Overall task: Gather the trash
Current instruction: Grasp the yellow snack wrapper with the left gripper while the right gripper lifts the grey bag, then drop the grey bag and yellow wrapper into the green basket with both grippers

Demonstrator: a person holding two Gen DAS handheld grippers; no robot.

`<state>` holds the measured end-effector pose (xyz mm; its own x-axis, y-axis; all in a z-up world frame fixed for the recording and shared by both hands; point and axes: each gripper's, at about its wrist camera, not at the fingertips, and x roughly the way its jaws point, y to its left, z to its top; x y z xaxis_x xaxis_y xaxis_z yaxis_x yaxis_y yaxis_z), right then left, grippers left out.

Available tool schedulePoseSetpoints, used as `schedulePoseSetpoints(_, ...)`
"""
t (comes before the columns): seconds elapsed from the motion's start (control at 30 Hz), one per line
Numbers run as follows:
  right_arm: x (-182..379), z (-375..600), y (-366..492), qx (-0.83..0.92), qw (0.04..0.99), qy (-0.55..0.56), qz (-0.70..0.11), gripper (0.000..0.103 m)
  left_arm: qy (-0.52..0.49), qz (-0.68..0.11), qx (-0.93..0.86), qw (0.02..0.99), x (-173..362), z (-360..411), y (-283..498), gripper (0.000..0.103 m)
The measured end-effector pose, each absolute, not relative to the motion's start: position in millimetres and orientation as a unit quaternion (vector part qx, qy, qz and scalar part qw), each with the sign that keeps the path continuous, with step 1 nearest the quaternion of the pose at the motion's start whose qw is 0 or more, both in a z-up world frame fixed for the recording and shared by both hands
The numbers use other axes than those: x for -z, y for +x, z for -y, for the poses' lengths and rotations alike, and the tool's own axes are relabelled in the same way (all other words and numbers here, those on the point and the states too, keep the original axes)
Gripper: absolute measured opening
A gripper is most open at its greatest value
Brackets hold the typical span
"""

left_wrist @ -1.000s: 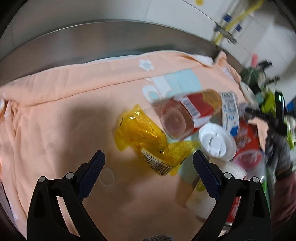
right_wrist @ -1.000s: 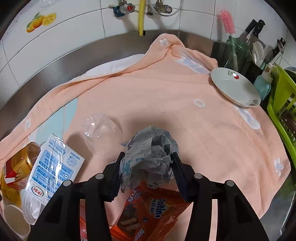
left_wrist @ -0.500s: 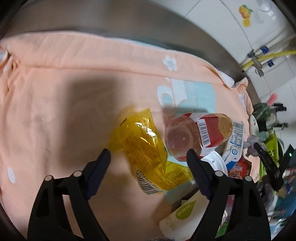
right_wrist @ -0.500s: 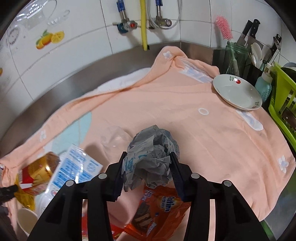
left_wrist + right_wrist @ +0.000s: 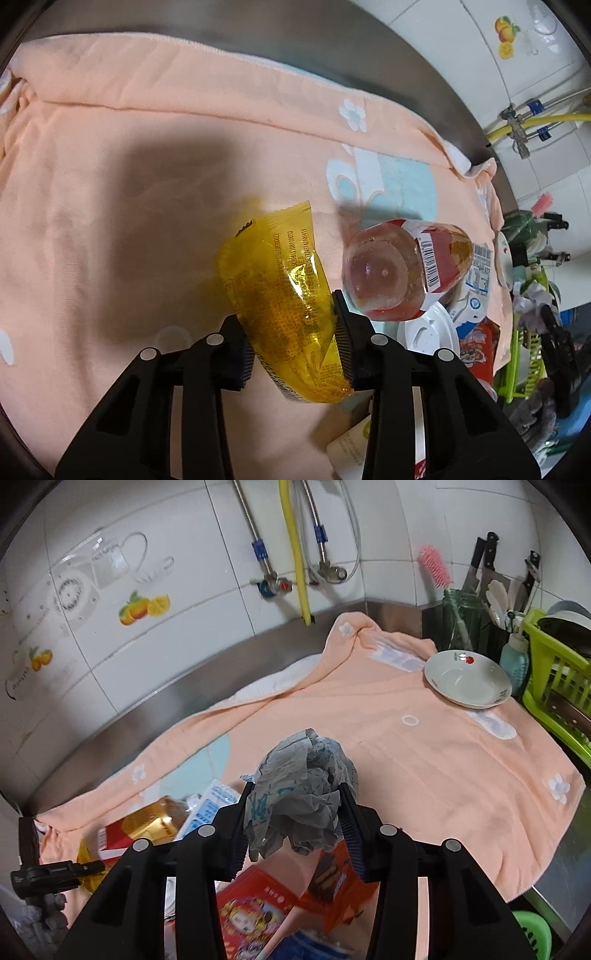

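Observation:
My left gripper (image 5: 295, 332) is shut on a yellow plastic wrapper (image 5: 284, 291) and holds it over the peach towel (image 5: 129, 184). A clear bottle with a red label (image 5: 402, 273) lies just right of it. My right gripper (image 5: 295, 812) is shut on a crumpled grey paper ball (image 5: 303, 794), held above the towel (image 5: 424, 760). Below it lie orange and red snack packets (image 5: 332, 886), a blue-and-white carton (image 5: 210, 805) and the same bottle (image 5: 147, 823).
A white lid (image 5: 432, 332) and a paper cup (image 5: 351, 439) lie right of the left gripper. A white bowl (image 5: 465, 679) sits on the towel's far right, by a green dish rack (image 5: 554, 672), a jar of utensils (image 5: 461, 616) and knives. Tiled wall and pipes stand behind.
My left gripper has closed on the yellow wrapper, which was lying loose between its open jaws. My right gripper has lifted the paper ball higher above the trash pile.

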<state>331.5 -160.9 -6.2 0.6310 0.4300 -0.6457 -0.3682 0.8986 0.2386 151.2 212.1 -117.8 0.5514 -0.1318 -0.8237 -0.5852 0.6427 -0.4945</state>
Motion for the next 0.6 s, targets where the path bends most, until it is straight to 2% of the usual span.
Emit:
schedulePoseSetpoints(0.37,-20.7,214.1,266.8,-0.191,0.919,0.07,-0.336,0.042,-0.362,-0.413,-0.114,0.828,67.0,-210.0,118.2,0.035)
schedulePoseSetpoints(0.6,-1.4,276.0,205.5,-0.108,0.929,0.05,-0.349,0.043,-0.314,-0.391,-0.028,0.864,21.6,-156.5,117.9,0.035)
